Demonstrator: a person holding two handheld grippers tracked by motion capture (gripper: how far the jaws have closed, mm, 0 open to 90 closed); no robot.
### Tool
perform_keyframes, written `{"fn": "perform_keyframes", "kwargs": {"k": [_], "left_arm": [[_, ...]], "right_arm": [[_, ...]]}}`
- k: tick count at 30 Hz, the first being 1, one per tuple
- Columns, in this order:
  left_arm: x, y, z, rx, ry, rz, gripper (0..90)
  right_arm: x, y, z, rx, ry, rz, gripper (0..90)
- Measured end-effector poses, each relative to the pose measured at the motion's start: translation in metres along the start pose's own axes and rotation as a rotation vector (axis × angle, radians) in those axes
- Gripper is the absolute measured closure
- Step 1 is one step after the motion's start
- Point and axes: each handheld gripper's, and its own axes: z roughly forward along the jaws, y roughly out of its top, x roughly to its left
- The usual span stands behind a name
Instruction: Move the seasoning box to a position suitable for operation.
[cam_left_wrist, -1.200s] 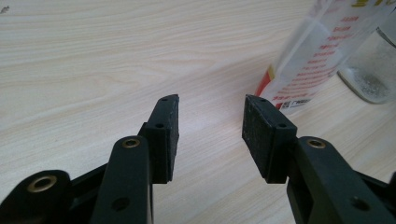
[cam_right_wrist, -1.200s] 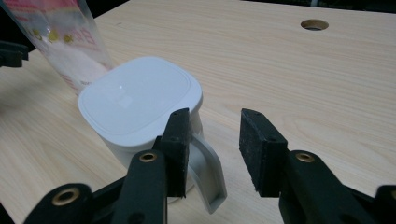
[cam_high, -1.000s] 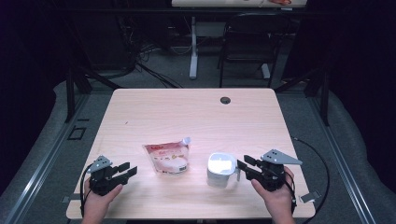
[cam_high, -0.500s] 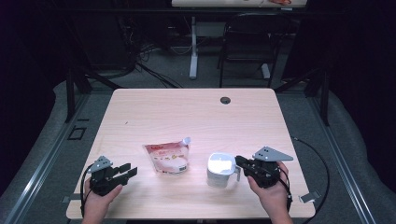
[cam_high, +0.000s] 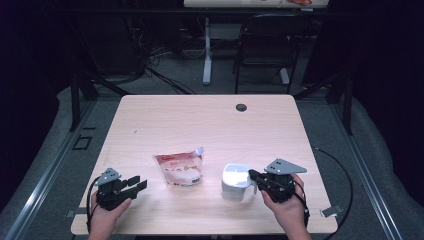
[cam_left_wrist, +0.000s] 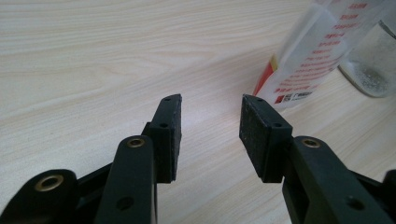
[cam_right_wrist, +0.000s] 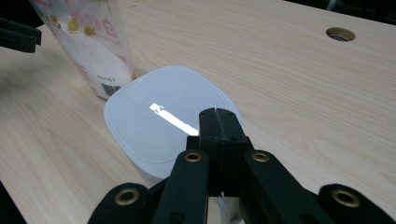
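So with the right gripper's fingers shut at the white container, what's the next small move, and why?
Probably press down or pry lightly at the lid's near edge. The right gripper has just been closing; its fingers meet with nothing visible between them, tips over the rim of the white container, whose lid is still on. The left gripper sits open, apart from the pouch, so it could steady things next.

R tongs (cam_right_wrist: 218, 116) snapped shut w/ nothing between; now over white container (cam_right_wrist: 159, 126) edge.

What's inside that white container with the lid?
The white container wears a closed white lid, so its contents are hidden. The right gripper, jaws shut together with nothing between them, sits over the lid's edge.
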Motion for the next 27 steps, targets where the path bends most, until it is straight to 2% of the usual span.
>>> {"fn": "perform_keyframes", "kwargs": {"k": [27], "left_arm": [[0.0001,-0.0008,0.0007,-0.004,0.004,0.002,58.7]], "right_arm": [[-0.0051,-0.0046,-0.0021,-0.017,0.017,0.029,90.0]]}}
